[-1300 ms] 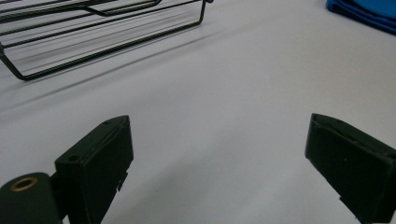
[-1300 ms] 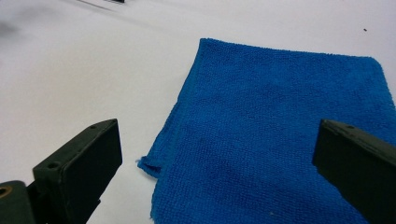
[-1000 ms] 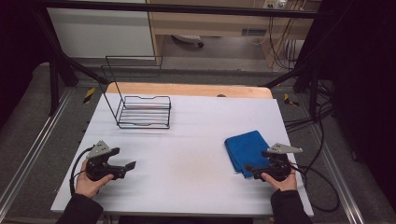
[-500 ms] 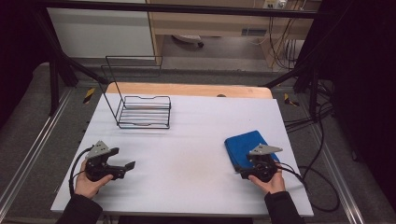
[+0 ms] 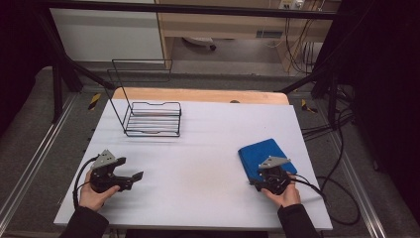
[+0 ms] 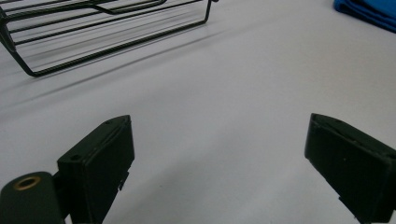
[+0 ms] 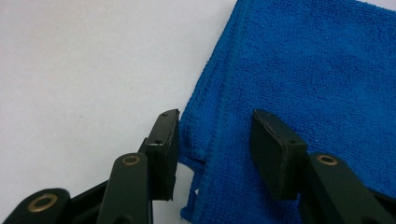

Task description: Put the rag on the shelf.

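Right gripper [image 7: 215, 149] now sits over the near corner of the cloth [image 7: 303, 79], at the table's [image 5: 198, 183] right side; jaws have just been narrowing, cloth edge between them, not yet pinched — grasp seems imminent; left gripper [image 6: 219, 163] idle, released.

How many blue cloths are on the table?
1. The folded blue cloth lies at the table's right side, its near corner between the jaws of the right gripper. No other is visible.

Fluffy blue terry cloth [image 7: 303, 70], matt white smooth tabletop [image 5: 208, 173], thin black metal wire rack [image 5: 151, 119], matt black plastic gripper jaws
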